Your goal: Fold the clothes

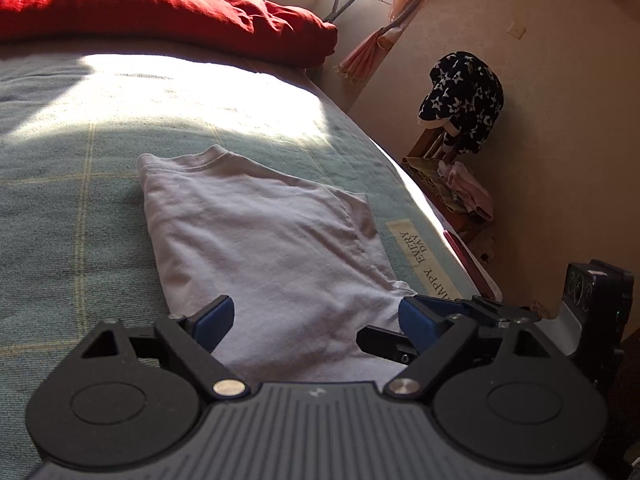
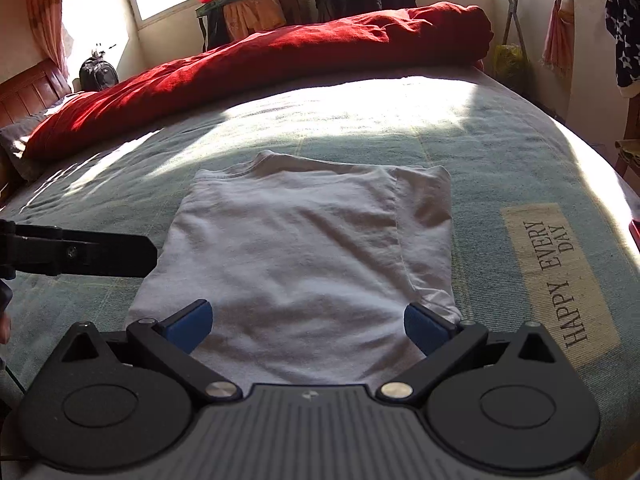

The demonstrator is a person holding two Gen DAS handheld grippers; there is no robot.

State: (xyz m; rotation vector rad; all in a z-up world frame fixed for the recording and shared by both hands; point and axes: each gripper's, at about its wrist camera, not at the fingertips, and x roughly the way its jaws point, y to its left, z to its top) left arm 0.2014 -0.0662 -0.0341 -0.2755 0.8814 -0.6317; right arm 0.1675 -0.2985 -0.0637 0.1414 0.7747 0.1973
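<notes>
Two grippers hover above a white T-shirt [image 2: 304,248] that lies partly folded on a green checked bedspread [image 2: 500,148], near the front of the bed, its collar pointing away toward the far side and one sleeve folded in over its right part. At the far left of the right wrist view, a wooden headboard [image 2: 32,88] and a dark backpack [image 2: 98,74] stand by the wall. Next comes a red duvet [image 2: 280,60], bunched along the far edge of the bed, well apart from the shirt. The left gripper [image 1: 316,322] has its blue-padded fingers [image 1: 214,322] spread wide, nothing between them, over the shirt's near hem; one of its black fingers reaches in beside the shirt's left edge in the right wrist view. The right gripper [image 2: 308,326] also stands wide with nothing gripped, its blue pads [image 2: 426,328] over the near hem, and whether they touch the cloth cannot be told. Right of the shirt, a tan label reading "HAPPY EVERY DAY" [image 2: 556,276] is sewn on the bedspread. Farther right, off the bed, a navy star-print garment [image 1: 464,100] hangs over a wooden chair [image 1: 434,160].
</notes>
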